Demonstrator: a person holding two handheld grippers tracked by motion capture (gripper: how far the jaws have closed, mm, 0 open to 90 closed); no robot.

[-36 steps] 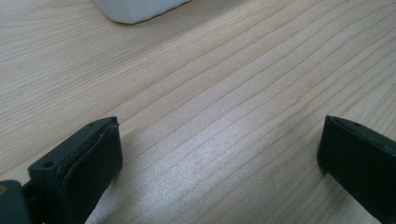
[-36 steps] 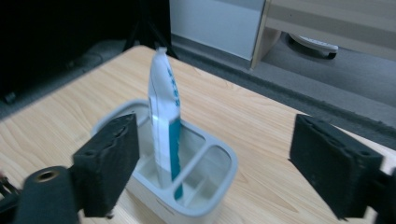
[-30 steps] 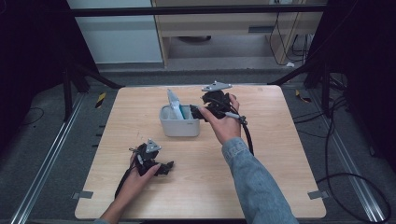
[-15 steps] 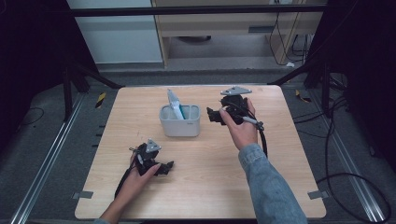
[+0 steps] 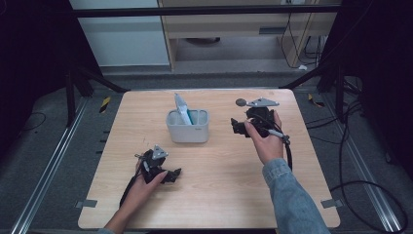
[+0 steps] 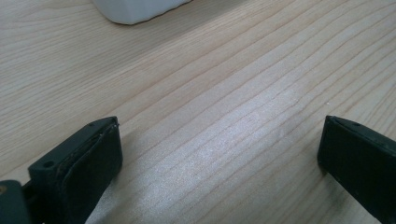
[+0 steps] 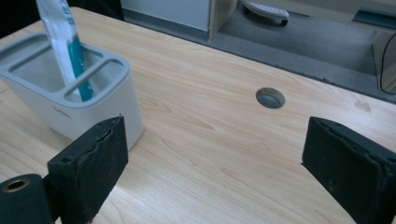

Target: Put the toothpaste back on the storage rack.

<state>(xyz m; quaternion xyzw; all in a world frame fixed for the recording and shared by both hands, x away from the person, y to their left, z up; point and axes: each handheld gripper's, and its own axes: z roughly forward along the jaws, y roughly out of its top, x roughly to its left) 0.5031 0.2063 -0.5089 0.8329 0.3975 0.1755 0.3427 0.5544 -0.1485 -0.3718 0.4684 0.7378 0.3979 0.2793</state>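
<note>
A white compartmented holder (image 5: 188, 129) stands in the middle of the wooden table (image 5: 209, 195). A white and teal tube (image 5: 181, 108) leans upright in one of its compartments. My right gripper (image 5: 236, 127) is held to the right of the holder, apart from it, open and with nothing between its jaws. In the right gripper view the holder (image 7: 88, 100) and the tube (image 7: 63, 42) lie to the left beyond the open gripper (image 7: 215, 135). My left gripper (image 5: 171, 174) rests low on the table in front of the holder. It is open (image 6: 219, 135) over bare wood.
A small round grey hole (image 7: 270, 98) sits in the tabletop near the far edge. A corner of the holder (image 6: 135, 9) shows at the top of the left gripper view. Cables trail off the table's right side (image 5: 292, 161). Dark floor surrounds the table.
My right gripper has drawn back to the right, from the holder's side to open table. The tube stays in the holder. The left gripper has not moved.
</note>
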